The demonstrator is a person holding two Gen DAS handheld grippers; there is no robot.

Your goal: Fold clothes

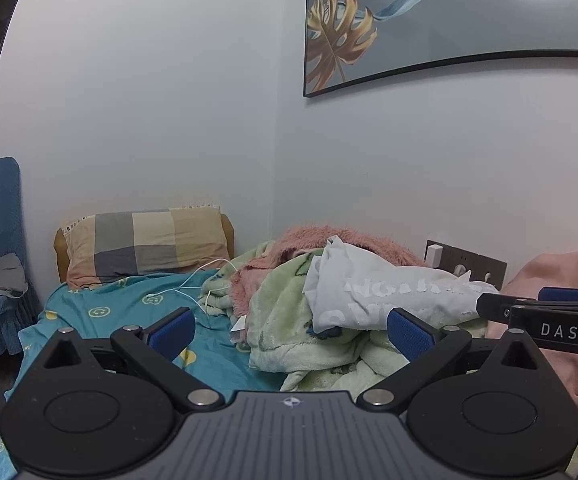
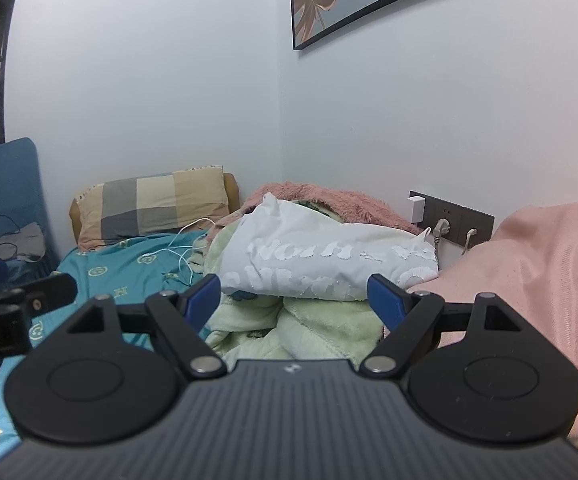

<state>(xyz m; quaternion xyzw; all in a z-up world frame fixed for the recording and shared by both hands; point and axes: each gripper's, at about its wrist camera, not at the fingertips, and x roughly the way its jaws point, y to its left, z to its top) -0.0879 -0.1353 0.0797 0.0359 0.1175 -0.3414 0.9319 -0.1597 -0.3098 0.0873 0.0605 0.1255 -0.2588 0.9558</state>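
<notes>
White shirt [image 2: 329, 258] lies beyond both open jaws

I'm getting soft, even indoor light and sharp focus. Glare streaks the framed picture [image 1: 449, 20] (top right corner), whose frame bows with fisheye distortion.

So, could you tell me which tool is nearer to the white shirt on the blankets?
Right, though only slightly. The right tool is open, pointing straight at the white shirt just ahead. The left tool, also open, sits further left, with the shirt ahead to its right.
</notes>
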